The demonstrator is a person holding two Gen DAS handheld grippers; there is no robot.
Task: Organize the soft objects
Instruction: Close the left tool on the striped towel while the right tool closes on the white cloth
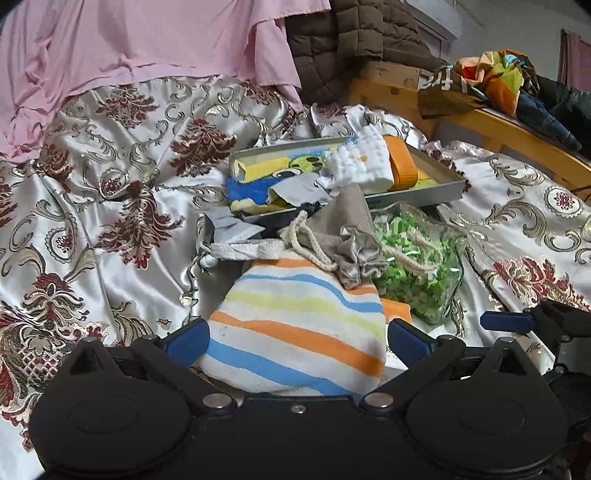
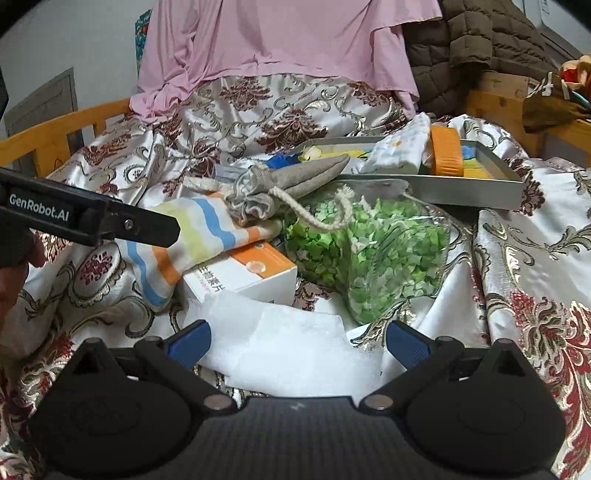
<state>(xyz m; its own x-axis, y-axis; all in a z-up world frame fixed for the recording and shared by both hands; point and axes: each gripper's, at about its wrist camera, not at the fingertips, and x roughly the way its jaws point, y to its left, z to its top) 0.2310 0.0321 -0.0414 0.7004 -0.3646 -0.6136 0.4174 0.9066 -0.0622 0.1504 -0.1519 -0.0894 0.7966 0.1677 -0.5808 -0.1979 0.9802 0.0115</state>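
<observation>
A bed with a wooden frame point(image 2: 55, 134) carries everything, spread with a shiny white cover point(image 1: 110, 192) patterned in dark red and gold. At its far end lie a pink sheet point(image 1: 129, 40) and a brown quilted coat point(image 1: 351, 33). On the cover sit a grey tray point(image 2: 461, 192), a clear bag of green bits point(image 2: 376, 251), an orange-and-white box point(image 2: 251, 273), a striped cloth point(image 1: 295, 325) and a white cloth point(image 2: 288, 350). The tray's near edge rests against the bag. The striped cloth leans partly on the box.
</observation>
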